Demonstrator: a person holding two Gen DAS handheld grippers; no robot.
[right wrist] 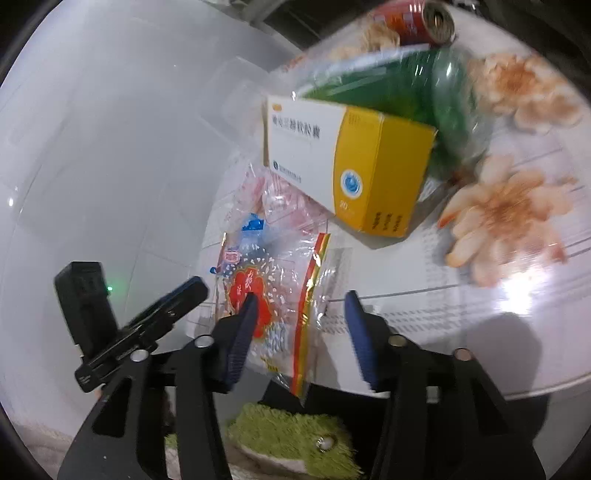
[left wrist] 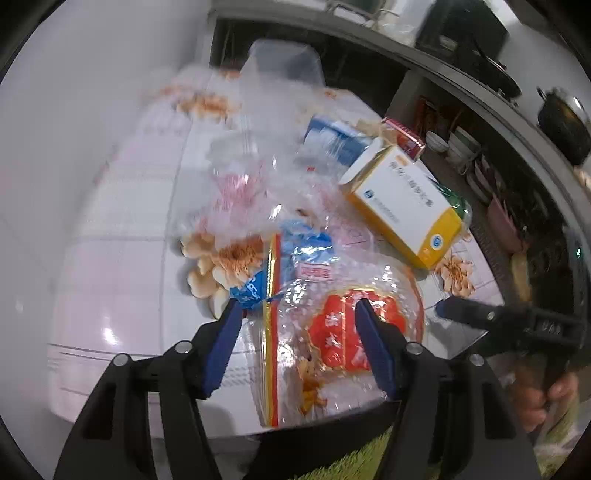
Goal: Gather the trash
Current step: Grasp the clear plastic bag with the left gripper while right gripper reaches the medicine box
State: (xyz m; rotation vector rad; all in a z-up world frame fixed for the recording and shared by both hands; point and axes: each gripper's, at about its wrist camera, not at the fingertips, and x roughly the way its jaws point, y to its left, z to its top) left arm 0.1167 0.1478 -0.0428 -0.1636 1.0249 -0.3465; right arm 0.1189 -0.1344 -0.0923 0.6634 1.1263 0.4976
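Note:
A clear snack bag (left wrist: 343, 325) with a red label and a gold strip lies at the near edge of the flowered table (left wrist: 122, 280). My left gripper (left wrist: 297, 306) stands open over the bag, a blue pad on either side of the label. From the right, my right gripper (right wrist: 299, 302) hovers open over the same snack bag (right wrist: 280, 295); its right pad is clear of the bag's edge. A blue wrapper (left wrist: 306, 243) lies inside the bag. Behind are a yellow-and-white medicine box (left wrist: 402, 206), a green bottle (right wrist: 424, 96) and a red can (right wrist: 417, 18).
Crumpled clear plastic bags (left wrist: 258, 110) and a blue-and-white carton (left wrist: 332, 140) lie further back on the table. Dark shelves with bowls (left wrist: 461, 147) and a black pot (left wrist: 561, 122) stand beyond. A green fuzzy slipper (right wrist: 291, 435) shows below the table edge.

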